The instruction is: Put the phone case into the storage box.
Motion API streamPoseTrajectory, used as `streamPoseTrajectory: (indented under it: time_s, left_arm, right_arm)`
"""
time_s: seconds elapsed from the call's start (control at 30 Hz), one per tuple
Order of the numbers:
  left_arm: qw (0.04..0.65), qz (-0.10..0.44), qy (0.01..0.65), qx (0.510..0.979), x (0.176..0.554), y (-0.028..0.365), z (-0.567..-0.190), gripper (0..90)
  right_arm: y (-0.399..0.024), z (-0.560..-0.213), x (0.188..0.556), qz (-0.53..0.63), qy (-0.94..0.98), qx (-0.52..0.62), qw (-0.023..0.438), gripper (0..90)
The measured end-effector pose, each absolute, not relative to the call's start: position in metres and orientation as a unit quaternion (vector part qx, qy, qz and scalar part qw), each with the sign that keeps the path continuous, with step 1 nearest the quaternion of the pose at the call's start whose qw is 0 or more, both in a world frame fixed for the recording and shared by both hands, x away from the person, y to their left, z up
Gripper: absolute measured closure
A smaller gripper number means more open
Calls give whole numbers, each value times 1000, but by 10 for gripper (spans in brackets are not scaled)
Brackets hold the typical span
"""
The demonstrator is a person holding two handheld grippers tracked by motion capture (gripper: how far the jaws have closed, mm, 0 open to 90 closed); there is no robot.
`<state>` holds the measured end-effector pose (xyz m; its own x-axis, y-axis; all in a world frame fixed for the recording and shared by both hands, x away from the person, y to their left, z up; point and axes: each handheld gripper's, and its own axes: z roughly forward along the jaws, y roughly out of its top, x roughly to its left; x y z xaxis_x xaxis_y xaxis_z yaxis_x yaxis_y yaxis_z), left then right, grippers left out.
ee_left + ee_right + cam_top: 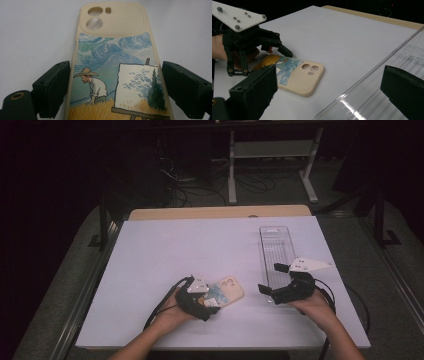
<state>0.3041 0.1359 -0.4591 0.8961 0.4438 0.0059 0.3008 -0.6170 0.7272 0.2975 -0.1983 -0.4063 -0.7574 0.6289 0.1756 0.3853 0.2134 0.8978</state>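
Observation:
A cream phone case (231, 289) printed with a painter at an easel lies flat on the white table, camera cut-outs pointing away from my left hand. My left gripper (212, 300) straddles its near end. In the left gripper view the case (115, 22) runs up between the two black jaws of that gripper (116, 87), which stand close beside its long edges without visibly pressing. My right gripper (272, 278) is open at the near end of a clear plastic tray (276, 245). In the right gripper view its jaws (327, 95) stand wide apart, with the tray's rim (372, 70) between them and the case (304, 77) and left gripper (283, 58) beyond.
The white table top (175, 245) has a wooden strip (220, 212) along its far edge. Beyond it are a dark floor with cables (185, 185) and a white desk frame (272, 150). Metal rails run along both sides of the table.

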Motion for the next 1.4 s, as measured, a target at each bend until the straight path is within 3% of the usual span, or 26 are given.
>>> streamPoseTrajectory:
  time_s: [0.6,1.4]
  left_arm:
    - [381,86,199,899,306,136,-450,117]
    - [399,52,161,901,315,171,-408,116]
  right_arm:
    - [-199,-406,297,534,771,328,114,5]
    - [-199,-405,298,535,770,329,109,5]
